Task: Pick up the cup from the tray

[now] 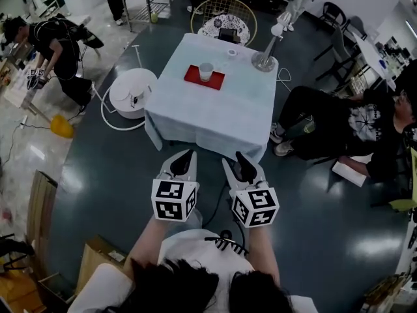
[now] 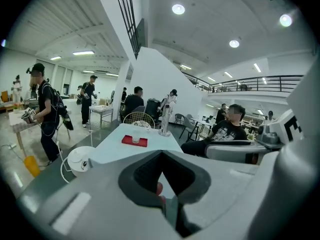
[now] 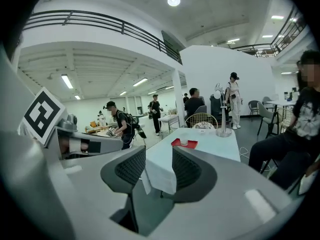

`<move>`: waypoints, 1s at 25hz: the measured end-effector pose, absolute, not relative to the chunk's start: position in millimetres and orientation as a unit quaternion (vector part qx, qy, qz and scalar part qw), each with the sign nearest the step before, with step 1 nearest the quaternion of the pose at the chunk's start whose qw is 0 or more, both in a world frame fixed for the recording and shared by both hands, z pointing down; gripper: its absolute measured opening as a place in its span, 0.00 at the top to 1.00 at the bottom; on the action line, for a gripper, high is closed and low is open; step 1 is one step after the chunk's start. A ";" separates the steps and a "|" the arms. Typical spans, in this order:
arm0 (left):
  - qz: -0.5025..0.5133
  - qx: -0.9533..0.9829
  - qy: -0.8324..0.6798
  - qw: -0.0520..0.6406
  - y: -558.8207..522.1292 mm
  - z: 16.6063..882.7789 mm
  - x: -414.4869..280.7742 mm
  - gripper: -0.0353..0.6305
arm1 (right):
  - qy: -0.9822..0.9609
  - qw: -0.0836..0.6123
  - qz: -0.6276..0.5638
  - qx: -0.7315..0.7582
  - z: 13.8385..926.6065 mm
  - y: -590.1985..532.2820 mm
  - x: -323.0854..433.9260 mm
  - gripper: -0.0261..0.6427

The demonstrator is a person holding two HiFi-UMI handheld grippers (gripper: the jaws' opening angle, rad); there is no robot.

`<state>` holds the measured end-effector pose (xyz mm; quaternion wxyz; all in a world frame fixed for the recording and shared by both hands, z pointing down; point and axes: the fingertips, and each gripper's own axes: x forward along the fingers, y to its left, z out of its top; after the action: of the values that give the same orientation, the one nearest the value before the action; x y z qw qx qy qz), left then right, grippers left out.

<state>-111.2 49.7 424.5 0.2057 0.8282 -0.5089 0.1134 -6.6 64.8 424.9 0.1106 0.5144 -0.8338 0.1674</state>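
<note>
A pale cup (image 1: 206, 71) stands upright on a red tray (image 1: 215, 81) toward the far side of a table under a light blue cloth (image 1: 208, 116). I hold both grippers side by side short of the table's near edge, well away from the cup. The left gripper (image 1: 182, 164) is shut with nothing in it; the right gripper (image 1: 243, 167) is open a little and empty. In the left gripper view, the cup (image 2: 135, 138) and tray (image 2: 141, 142) are small and distant beyond the left gripper (image 2: 161, 154). The right gripper view shows the cup (image 3: 184, 141) past the right gripper (image 3: 158, 166).
A desk lamp (image 1: 264, 60) stands at the table's far right corner. A wire chair (image 1: 223, 18) is behind the table. A white round device (image 1: 133, 93) sits on the floor to the left. A person (image 1: 339, 126) sits at right; another (image 1: 55, 44) stands far left.
</note>
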 end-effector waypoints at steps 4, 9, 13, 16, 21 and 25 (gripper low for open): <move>0.118 0.836 -0.498 0.199 5.3 421.9 -121.8 0.95 | -0.834 0.093 0.169 0.516 419.6 22.6 -20.9 0.66; 0.132 0.834 -0.498 0.199 -32.8 421.6 -133.4 0.95 | -0.829 0.090 0.161 0.528 414.1 -16.9 -30.4 0.64; 0.132 0.834 -0.499 0.196 -51.2 422.1 -141.1 0.95 | -0.830 0.088 0.159 0.527 414.1 -41.1 -37.8 0.60; 0.133 0.834 -0.501 0.192 -65.6 422.0 -145.4 0.95 | -0.829 0.089 0.157 0.529 414.6 -60.7 -39.7 0.58; 0.132 0.824 -0.515 0.197 -94.7 429.4 -156.8 0.95 | -0.836 0.090 0.153 0.520 420.5 -97.2 -45.3 0.54; 0.137 0.811 -0.532 0.202 -119.8 434.4 -162.0 0.95 | -0.846 0.081 0.147 0.506 415.8 -127.7 -48.9 0.50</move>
<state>-162.0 -119.8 434.4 0.2019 0.8109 -0.5318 0.1374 -48.9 -127.7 415.8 0.0808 0.5062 -0.8459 0.1471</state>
